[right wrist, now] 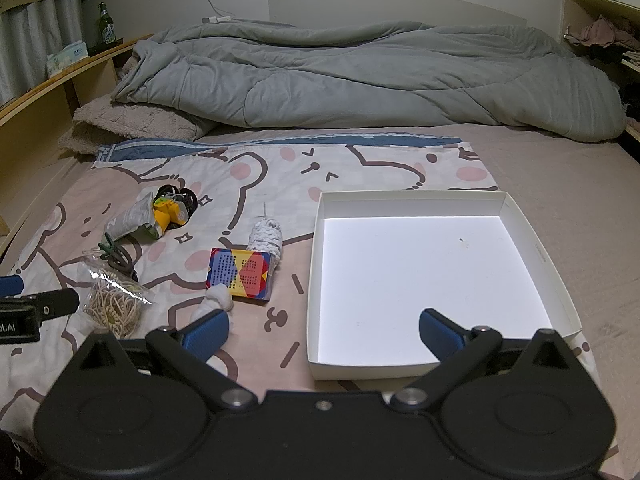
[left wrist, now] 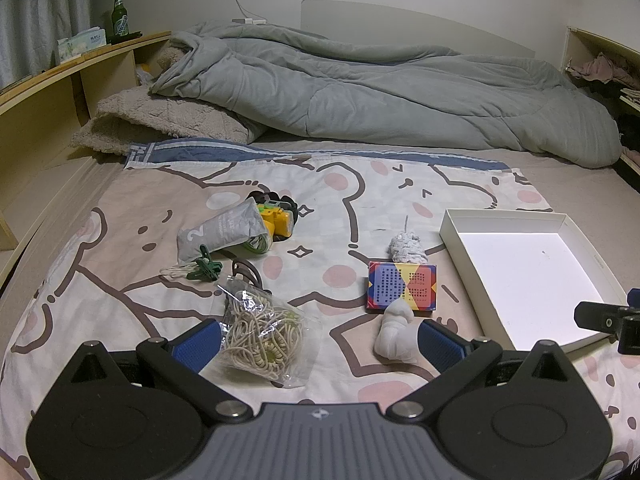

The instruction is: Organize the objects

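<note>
An empty white tray (right wrist: 314, 280) lies on the bed at the right; it also shows in the left wrist view (left wrist: 464, 256). Left of it lie a colourful box (left wrist: 402, 287), a white cloth bundle (left wrist: 394, 336), a grey knitted bundle (left wrist: 408, 247), a clear bag of cream cord (left wrist: 260, 334), a green clip (left wrist: 206, 269), a grey pouch (left wrist: 220, 236) and a yellow toy (left wrist: 276, 222). My left gripper (left wrist: 320, 346) is open and empty, low over the bag and the white bundle. My right gripper (right wrist: 324, 334) is open and empty, over the tray's near left corner.
A rumpled grey duvet (left wrist: 380, 92) and a beige pillow (left wrist: 160, 120) fill the far half of the bed. A wooden shelf (left wrist: 60, 80) with a green bottle (left wrist: 119, 16) runs along the left. Another shelf (left wrist: 608, 64) with clothes stands at the right.
</note>
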